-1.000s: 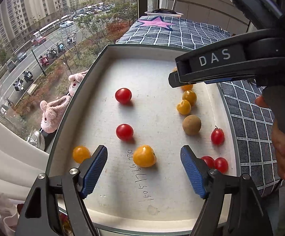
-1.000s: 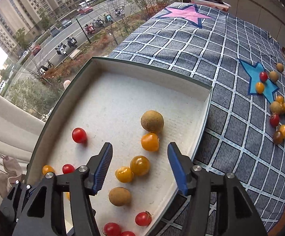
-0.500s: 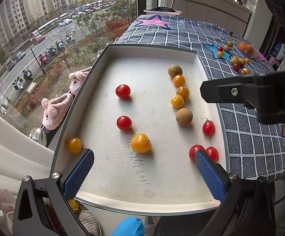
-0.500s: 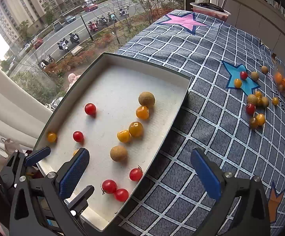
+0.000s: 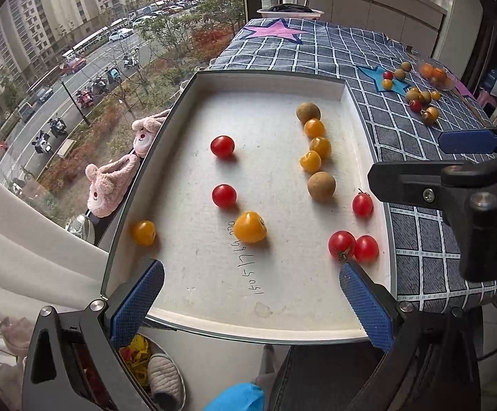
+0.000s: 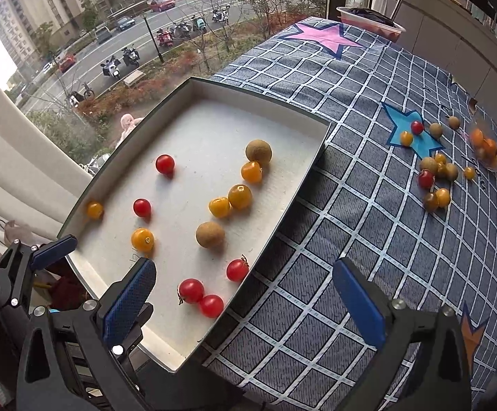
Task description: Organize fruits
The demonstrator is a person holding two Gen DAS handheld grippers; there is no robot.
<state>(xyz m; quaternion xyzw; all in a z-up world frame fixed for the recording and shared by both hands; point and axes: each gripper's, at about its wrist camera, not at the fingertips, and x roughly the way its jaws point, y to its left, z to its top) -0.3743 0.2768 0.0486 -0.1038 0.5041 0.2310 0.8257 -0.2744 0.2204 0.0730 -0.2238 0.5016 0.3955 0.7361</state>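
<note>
Both grippers, left and right: jaws just opened wide, empty. We fetch the far loose fruit singly, squeezing gently, into the tray.

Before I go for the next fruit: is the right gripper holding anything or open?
Open and empty. The right gripper has its blue padded fingers spread wide, only the shallow white tray and checked tablecloth between them.

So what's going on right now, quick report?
Left hand-held gripper and right hand-held gripper open, empty. Twelve fruits in tray; more loose on checked cloth. Nothing blocking.
</note>
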